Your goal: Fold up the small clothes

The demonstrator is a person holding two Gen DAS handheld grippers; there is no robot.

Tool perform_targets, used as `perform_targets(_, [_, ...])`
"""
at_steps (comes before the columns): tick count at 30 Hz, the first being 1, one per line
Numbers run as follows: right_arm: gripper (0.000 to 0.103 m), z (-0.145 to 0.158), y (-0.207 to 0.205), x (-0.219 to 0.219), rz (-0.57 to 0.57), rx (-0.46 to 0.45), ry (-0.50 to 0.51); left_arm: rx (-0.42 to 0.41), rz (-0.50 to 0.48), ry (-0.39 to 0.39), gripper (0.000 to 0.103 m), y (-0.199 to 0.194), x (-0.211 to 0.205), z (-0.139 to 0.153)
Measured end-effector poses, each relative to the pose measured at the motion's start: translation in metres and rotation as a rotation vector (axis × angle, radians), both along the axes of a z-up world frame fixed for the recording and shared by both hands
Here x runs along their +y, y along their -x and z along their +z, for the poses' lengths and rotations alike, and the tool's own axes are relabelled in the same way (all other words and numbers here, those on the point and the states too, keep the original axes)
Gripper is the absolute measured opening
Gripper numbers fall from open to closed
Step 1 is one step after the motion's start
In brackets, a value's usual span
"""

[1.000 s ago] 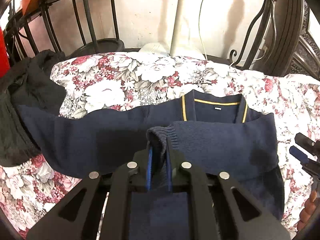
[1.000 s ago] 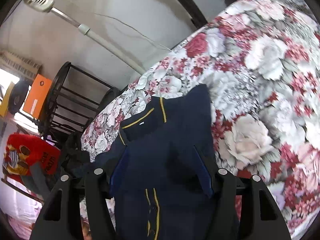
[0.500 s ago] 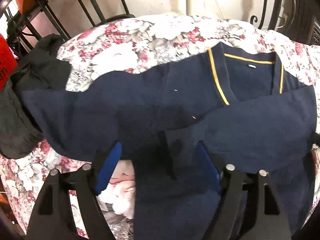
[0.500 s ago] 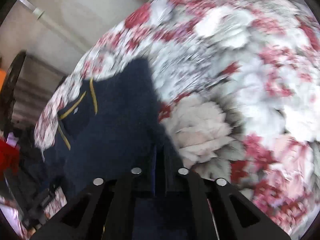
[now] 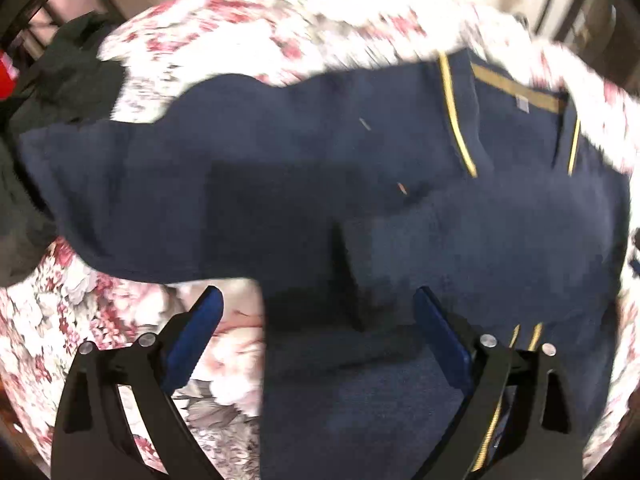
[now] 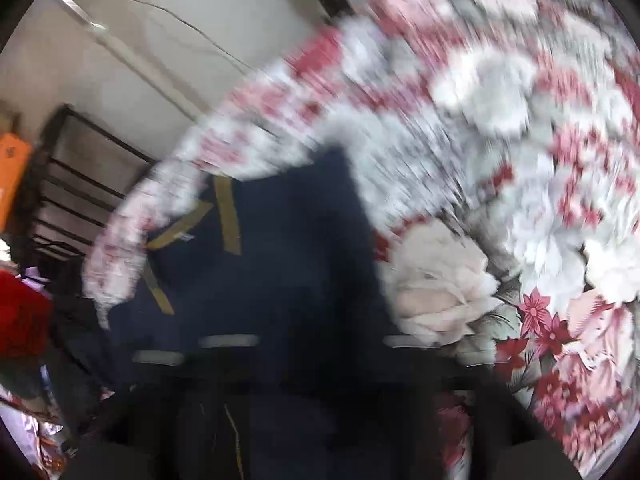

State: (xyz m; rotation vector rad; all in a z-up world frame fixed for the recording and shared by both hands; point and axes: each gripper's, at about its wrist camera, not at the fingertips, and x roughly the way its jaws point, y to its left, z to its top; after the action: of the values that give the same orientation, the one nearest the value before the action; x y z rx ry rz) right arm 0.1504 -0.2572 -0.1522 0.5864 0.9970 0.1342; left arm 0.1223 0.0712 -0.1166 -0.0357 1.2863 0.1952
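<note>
Navy sweater (image 5: 400,200), knit, with yellow-trimmed collar (image 5: 460,120) at the far right: lies spread on the flowered bedcover (image 5: 240,28), its right sleeve folded in across the chest, its left sleeve (image 5: 120,184) stretched out flat toward the left, the body running down to the near edge of the view. Left gripper (image 5: 316,312): fingers spread wide, blue pads (image 5: 436,320) showing, nothing between them; it hovers over the sweater's near left side, where body meets sleeve. Right gripper (image 6: 320,360): low over the sweater's right edge, view heavily blurred, so whether its fingers are apart or together cannot be told. Dark clothes (image 5: 52,92): heaped at the far left, touching the cuff end of the spread sleeve. Step in hand, as judged: bringing the left sleeve in over the chest to match the right. Handling note: take the sleeve near its cuff, pinching only the sleeve and not the bedcover beneath; lift just enough to clear the body, carry it rightward, and lay it level with the folded sleeve so the edges line up. Keep the cuff free of the dark heap when lifting; the soft knit will likely sag and bunch if dragged.
</note>
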Motion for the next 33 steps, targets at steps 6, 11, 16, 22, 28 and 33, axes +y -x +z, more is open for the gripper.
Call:
perform_targets(6, [0.098,-0.042,0.003,0.03,0.133,0.121,0.017,0.01,0.19,0.104,0.093,0.012,0.069,0.003])
perform_targets(11, [0.098,0.022,0.022,0.03,0.095,0.003,-0.029,-0.033,0.336,0.114,0.093,0.029,0.133,-0.001])
perform_targets(16, [0.098,0.057,0.079,0.028,0.143,-0.068,-0.092,-0.087,0.4,0.144,0.08,0.019,0.164,-0.005])
perform_targets(22, [0.098,0.043,0.086,0.024,0.159,-0.003,-0.099,-0.141,0.39,0.289,0.033,-0.003,0.166,-0.005])
perform_targets(28, [0.098,0.038,0.077,0.019,0.135,0.018,-0.229,-0.238,0.351,0.246,0.011,-0.008,0.152,0.027])
perform_targets(33, [0.098,0.038,0.076,0.018,0.134,0.012,-0.219,-0.348,0.175,0.041,0.011,-0.015,0.096,0.077])
